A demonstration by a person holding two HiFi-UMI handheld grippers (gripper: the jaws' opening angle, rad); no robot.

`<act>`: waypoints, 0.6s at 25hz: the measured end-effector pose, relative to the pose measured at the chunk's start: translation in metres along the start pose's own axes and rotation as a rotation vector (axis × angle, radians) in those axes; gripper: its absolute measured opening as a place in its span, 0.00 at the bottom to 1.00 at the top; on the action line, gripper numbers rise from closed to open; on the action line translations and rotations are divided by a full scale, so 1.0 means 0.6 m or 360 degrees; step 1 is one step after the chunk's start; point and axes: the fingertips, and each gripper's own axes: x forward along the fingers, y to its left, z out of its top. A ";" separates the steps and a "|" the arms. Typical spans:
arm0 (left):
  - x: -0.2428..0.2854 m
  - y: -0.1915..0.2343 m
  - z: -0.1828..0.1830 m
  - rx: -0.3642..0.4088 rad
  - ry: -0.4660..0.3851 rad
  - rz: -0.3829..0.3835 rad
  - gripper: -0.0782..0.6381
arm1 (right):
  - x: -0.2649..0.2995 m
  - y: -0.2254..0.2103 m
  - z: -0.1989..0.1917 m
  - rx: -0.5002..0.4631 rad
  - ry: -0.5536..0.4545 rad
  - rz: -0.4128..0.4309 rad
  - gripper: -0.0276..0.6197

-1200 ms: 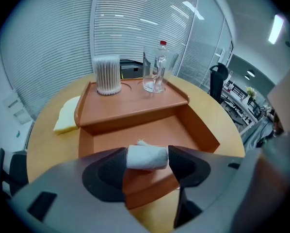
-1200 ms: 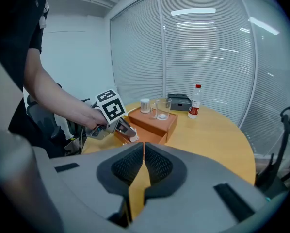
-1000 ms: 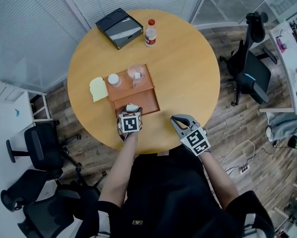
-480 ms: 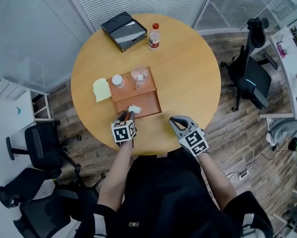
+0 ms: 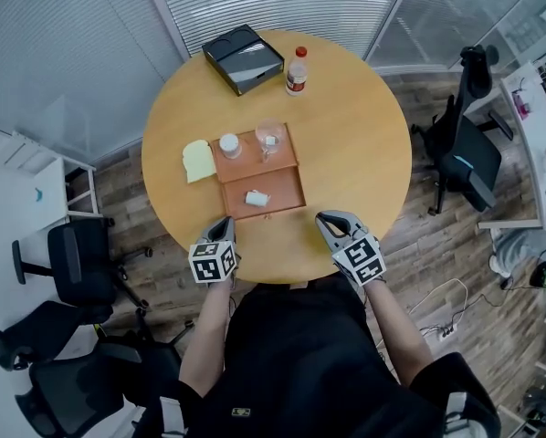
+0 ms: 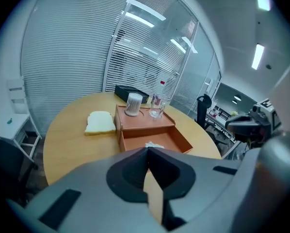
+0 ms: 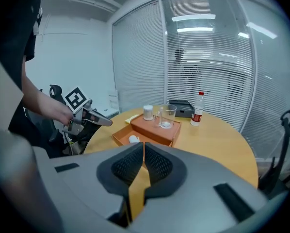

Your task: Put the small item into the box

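Observation:
The small white item (image 5: 257, 196) lies in the open lower compartment of the brown wooden box (image 5: 285, 188) in mid-table. In the left gripper view the item (image 6: 153, 145) shows just beyond the jaws, inside the box (image 6: 171, 140). My left gripper (image 5: 223, 227) is shut and empty, near the table's front edge, a short way back from the box. My right gripper (image 5: 324, 220) is shut and empty at the front edge, to the box's right. The right gripper view shows the item (image 7: 134, 139), the box (image 7: 157, 131) and the left gripper (image 7: 104, 122).
On the box's upper tray stand a white jar (image 5: 228, 142) and a clear glass (image 5: 270, 139). A slice of bread (image 5: 198, 161) lies left of the box. A black case (image 5: 242, 57) and a red-capped bottle (image 5: 297, 71) sit at the far edge. Office chairs (image 5: 463, 144) ring the table.
The left gripper let go of the small white item in the box's open compartment, drew back toward the table's front edge and closed. The right gripper stayed put.

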 end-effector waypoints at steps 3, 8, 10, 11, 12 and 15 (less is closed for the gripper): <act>-0.016 -0.004 0.003 0.0004 -0.0018 -0.0020 0.12 | -0.004 0.009 0.002 -0.0004 -0.0009 -0.0011 0.06; -0.025 -0.020 0.010 0.0032 -0.0046 -0.0057 0.12 | -0.008 0.025 0.004 -0.0014 -0.0044 -0.0011 0.05; -0.028 -0.024 0.013 0.0033 -0.0057 -0.0059 0.12 | -0.012 0.030 -0.003 -0.0014 -0.0023 -0.0007 0.05; -0.030 -0.025 0.014 0.0032 -0.0060 -0.0057 0.12 | -0.015 0.031 -0.005 -0.0012 -0.0021 -0.0009 0.05; -0.033 -0.025 0.014 0.0032 -0.0061 -0.0055 0.12 | -0.018 0.031 -0.007 -0.0010 -0.0022 -0.0012 0.05; -0.040 -0.022 0.013 0.0033 -0.0061 -0.0040 0.12 | -0.025 0.028 -0.012 0.0002 -0.0016 -0.0022 0.05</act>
